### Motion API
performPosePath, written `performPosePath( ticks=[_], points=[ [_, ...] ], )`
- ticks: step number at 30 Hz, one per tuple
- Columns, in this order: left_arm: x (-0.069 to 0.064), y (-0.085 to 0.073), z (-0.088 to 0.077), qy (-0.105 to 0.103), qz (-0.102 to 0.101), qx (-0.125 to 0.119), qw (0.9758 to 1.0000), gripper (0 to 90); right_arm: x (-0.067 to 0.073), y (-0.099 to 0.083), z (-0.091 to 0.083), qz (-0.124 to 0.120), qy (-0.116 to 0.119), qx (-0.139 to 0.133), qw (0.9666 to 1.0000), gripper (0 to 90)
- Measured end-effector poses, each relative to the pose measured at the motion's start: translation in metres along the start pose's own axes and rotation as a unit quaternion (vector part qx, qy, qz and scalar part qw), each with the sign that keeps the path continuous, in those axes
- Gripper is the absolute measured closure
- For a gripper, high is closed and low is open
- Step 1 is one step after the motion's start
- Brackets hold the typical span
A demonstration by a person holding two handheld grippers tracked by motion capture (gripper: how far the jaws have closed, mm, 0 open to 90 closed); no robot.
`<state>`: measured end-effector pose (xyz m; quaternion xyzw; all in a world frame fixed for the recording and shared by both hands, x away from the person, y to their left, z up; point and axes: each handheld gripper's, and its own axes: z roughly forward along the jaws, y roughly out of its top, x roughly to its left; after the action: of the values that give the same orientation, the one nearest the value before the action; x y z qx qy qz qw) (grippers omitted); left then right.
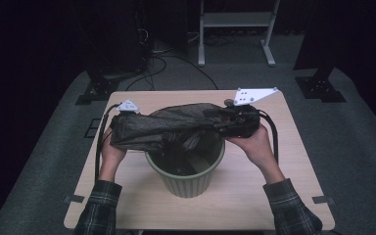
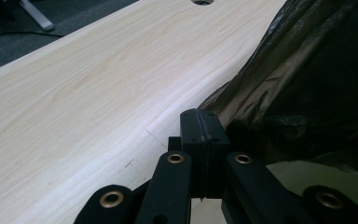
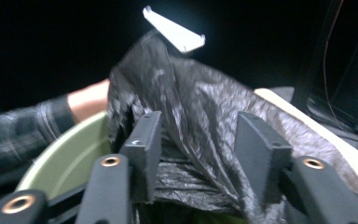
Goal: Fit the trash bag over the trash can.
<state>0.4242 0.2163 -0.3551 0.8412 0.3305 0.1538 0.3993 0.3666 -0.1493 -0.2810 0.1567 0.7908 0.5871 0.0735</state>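
A darkened lab or recording studio, set up around a single pale wood-grain laminate table (image 1: 254, 205) on grey carpet (image 1: 352, 147). Black cables (image 1: 161, 63) trail across the floor beyond the table toward dark equipment, beside the white metal legs of a stand (image 1: 235, 29) and black floor-mounted brackets (image 1: 320, 88). Tape marks (image 1: 73, 199) sit at the table's near corners. In the left gripper view, the same bare tabletop (image 2: 98, 84) stretches ahead and to the left of the closed black jaws, with carpet and cable past its edge.
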Motion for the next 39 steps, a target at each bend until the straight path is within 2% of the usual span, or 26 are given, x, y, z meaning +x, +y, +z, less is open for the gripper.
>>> performPosePath(
  ticks=[4, 6, 7, 15, 22, 25, 28, 33, 39],
  points=[
    [-0.001, 0.0, -0.002, -0.001, 0.0, -0.001, 1.0, 90.0, 0.0, -0.006, 0.008, -0.006, -0.003, 0.025, 0.9997, 79.7],
    [0.0, 0.0, -0.002, -0.001, 0.0, 0.0, 1.0, 90.0, 0.002, -0.009, 0.007, -0.006, 0.003, 0.027, 0.9996, 88.4],
    [0.0, -0.001, -0.002, -0.002, -0.002, 0.0, 1.0, 90.0, 0.003, -0.01, 0.006, -0.007, 0.002, 0.029, 0.9996, 89.7],
    [0.001, -0.004, -0.002, -0.003, -0.005, 0.003, 1.0, 90.0, 0.023, -0.027, -0.015, -0.012, 0.011, 0.028, 0.9995, 89.9],
    [0.002, -0.008, -0.003, -0.003, -0.008, 0.006, 0.9999, 90.0, 0.048, -0.054, -0.039, -0.009, 0.019, 0.026, 0.9994, 89.9],
    [0.002, -0.009, -0.004, -0.002, -0.01, 0.007, 0.9999, 90.0, 0.057, -0.065, -0.051, -0.003, 0.025, 0.017, 0.9995, 89.9],
    [0.003, -0.011, -0.004, -0.003, -0.01, 0.009, 0.9999, 90.0, 0.064, -0.075, -0.058, 0.004, 0.028, 0.019, 0.9994, 89.9],
    [0.003, -0.013, -0.001, -0.004, -0.012, 0.013, 0.9998, 90.0, 0.067, -0.1, -0.054, 0.027, 0.035, 0.04, 0.9983, 89.9],
    [0.003, -0.015, 0.001, -0.006, -0.013, 0.015, 0.9998, 90.0, 0.069, -0.125, -0.034, 0.045, 0.048, 0.08, 0.9946, 89.9]
  ],
)
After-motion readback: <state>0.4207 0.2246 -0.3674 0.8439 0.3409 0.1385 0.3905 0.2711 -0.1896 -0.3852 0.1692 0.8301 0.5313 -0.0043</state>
